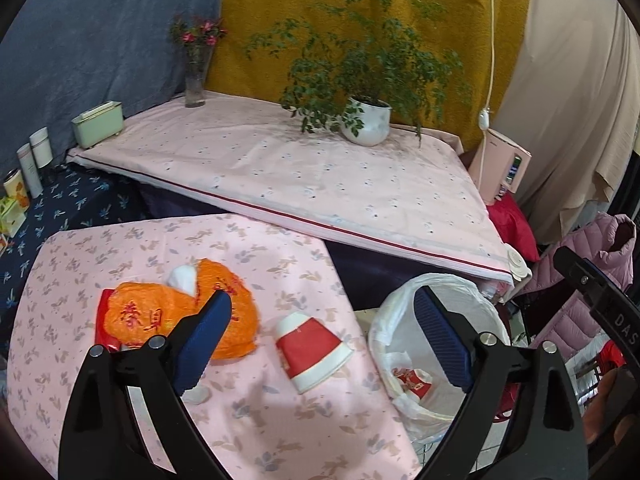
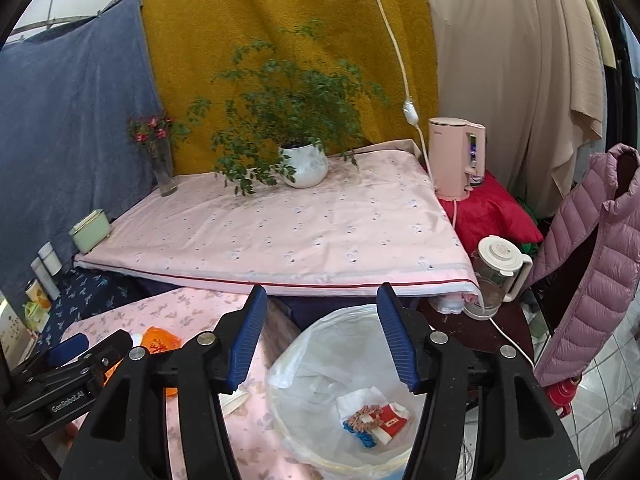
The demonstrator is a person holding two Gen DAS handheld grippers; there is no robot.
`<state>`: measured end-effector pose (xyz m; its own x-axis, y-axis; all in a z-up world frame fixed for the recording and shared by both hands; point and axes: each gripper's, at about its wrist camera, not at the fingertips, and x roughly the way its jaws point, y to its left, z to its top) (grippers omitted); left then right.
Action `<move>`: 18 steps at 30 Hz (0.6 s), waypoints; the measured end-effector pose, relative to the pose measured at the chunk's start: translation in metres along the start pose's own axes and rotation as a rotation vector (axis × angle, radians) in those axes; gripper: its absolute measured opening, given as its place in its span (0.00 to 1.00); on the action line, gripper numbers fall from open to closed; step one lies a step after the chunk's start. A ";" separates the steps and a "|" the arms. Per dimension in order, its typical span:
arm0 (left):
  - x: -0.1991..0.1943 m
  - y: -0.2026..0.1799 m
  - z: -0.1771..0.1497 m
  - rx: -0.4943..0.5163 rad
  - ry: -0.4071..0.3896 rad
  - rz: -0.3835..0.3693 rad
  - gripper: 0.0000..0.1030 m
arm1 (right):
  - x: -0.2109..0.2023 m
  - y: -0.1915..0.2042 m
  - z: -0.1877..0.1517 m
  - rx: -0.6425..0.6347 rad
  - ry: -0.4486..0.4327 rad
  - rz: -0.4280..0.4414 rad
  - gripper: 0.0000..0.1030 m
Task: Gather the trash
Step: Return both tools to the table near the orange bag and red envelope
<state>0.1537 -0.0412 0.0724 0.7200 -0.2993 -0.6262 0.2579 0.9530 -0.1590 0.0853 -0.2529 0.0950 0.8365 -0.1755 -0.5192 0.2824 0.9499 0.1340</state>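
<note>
Crowding the table [image 1: 120, 420]: orange bag [image 1: 160, 320], toppled paper cup [image 1: 312, 350], beside bin [image 1: 404, 300].

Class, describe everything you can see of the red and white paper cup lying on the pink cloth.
The paper cup lies tipped on its side on the pink flowered cloth, its white mouth end nearer the camera. Its body is red with white bands at both ends and looks slightly creased. It sits between the orange plastic bag and the lined bin, apart from both. Nothing grips it.

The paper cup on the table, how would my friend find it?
Look at the low pink flowered tablecloth beside the white-lined trash bin. Near that edge lies a red-and-white paper cup, tipped on its side. Its neighbour, the crumpled orange plastic bag, is soft and shapeless.
</note>
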 end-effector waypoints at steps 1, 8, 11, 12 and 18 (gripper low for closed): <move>-0.001 0.005 -0.001 -0.006 -0.001 0.006 0.86 | 0.000 0.005 -0.001 -0.008 0.002 0.007 0.56; -0.010 0.038 -0.007 -0.041 -0.004 0.045 0.86 | 0.004 0.052 -0.017 -0.071 0.037 0.066 0.57; -0.012 0.055 -0.010 -0.059 -0.003 0.062 0.86 | 0.007 0.073 -0.024 -0.095 0.054 0.090 0.58; -0.013 0.060 -0.011 -0.063 -0.002 0.067 0.86 | 0.008 0.080 -0.027 -0.101 0.060 0.098 0.58; -0.015 0.098 -0.019 -0.113 0.010 0.103 0.86 | 0.017 0.116 -0.042 -0.131 0.099 0.137 0.59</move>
<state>0.1563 0.0571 0.0516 0.7322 -0.2001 -0.6510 0.1089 0.9780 -0.1781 0.1120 -0.1346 0.0661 0.8109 -0.0223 -0.5848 0.1003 0.9898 0.1013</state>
